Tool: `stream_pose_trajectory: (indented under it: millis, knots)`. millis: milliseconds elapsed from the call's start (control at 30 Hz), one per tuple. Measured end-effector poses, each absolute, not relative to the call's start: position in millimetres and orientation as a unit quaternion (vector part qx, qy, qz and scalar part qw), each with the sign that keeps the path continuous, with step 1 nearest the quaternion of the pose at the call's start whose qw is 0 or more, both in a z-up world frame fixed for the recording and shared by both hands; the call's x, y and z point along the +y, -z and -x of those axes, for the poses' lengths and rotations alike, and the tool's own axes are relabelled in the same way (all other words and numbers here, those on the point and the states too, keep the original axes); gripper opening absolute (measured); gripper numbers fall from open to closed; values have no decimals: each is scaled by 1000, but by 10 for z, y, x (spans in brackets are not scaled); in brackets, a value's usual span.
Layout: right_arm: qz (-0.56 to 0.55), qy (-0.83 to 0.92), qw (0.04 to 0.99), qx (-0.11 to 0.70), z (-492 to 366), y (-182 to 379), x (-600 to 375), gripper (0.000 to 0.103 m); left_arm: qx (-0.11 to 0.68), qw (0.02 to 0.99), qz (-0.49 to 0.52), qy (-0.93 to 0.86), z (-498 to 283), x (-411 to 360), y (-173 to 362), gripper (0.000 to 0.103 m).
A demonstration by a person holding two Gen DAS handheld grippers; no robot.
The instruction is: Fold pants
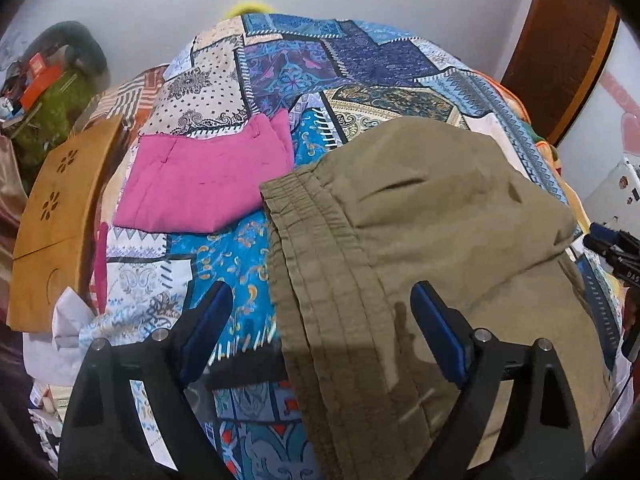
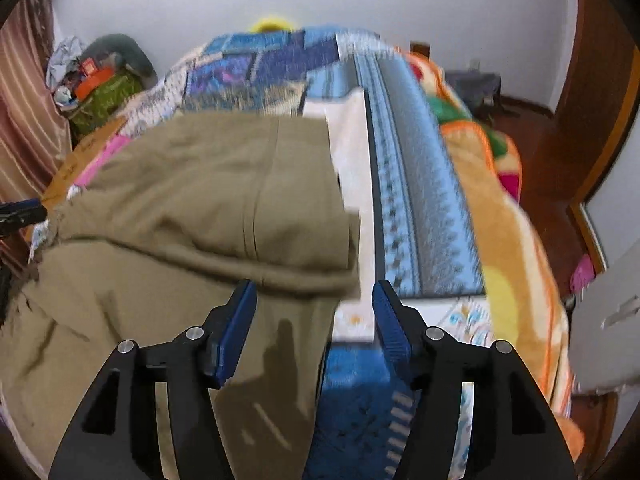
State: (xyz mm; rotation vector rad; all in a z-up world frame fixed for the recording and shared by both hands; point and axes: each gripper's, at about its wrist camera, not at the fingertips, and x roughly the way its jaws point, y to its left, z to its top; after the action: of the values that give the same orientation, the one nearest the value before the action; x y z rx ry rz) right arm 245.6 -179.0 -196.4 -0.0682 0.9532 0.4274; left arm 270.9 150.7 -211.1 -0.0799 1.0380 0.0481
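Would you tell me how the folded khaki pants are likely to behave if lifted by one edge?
The khaki pants would probably droop and unfold: the cloth lies in soft creases. The thick gathered waistband should grip more firmly. Sliding on the patchwork bedspread may bunch them.

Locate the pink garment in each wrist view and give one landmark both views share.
Left wrist: pink garment lies folded on the quilt, left of centre, just left of the khaki pants.
Right wrist: only a pink sliver shows at mid-left, peeking out behind the pants' far-left edge.
Shared landmark: the green bag against the far wall, upper left in both.
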Motion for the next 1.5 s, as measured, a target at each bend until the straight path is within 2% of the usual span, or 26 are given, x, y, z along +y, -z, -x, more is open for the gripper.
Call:
stream_pose_trajectory:
  millis: [267, 333, 400, 500, 533, 700, 800, 933, 1167, 1300, 1400, 1500]
  knots:
    - [3, -198, 865, 461, -2835, 2188, -1770, 58, 539, 840, 70, 4, -2953, 1533, 2461, 91]
    - [-5, -205, 862, 464, -2881, 2261, -1737, 50, 540, 839, 67, 9, -2957, 1502, 2509, 91]
    - [-24, -227, 854, 468, -2891, 2303, -1717, 23, 533, 844, 57, 8, -2953, 1464, 2504, 86]
    - [-16, -229, 856, 463, -2913, 2320, -1656, 9, 518, 855, 32, 1, -2936, 1398, 2443, 61]
    - [-8, -232, 858, 459, -2915, 2310, -1626, 9, 513, 858, 21, -8, -2924, 1379, 2418, 55]
    - [47, -231, 872, 430, -2910, 2213, -1509, 5, 490, 871, -1, -34, -2889, 1390, 2401, 44]
    - [47, -230, 877, 420, -2977, 2209, -1493, 5, 487, 872, 31, -41, -2868, 1517, 2491, 44]
    - [61, -215, 867, 446, -3081, 2412, -1453, 3, 485, 872, 44, -47, -2870, 1547, 2535, 47]
    - [109, -205, 847, 479, -3127, 2531, -1326, 3, 494, 867, 29, -59, -2884, 1566, 2547, 63]
    - [126, -201, 843, 483, -3105, 2431, -1325, 5, 501, 862, 63, -47, -2818, 1656, 2405, 65]
    - [128, -191, 847, 480, -3052, 2308, -1390, 8, 488, 870, 51, -47, -2750, 1668, 2237, 66]
    - [119, -188, 853, 473, -2999, 2134, -1464, 13, 471, 879, 39, -58, -2708, 1744, 2039, 71]
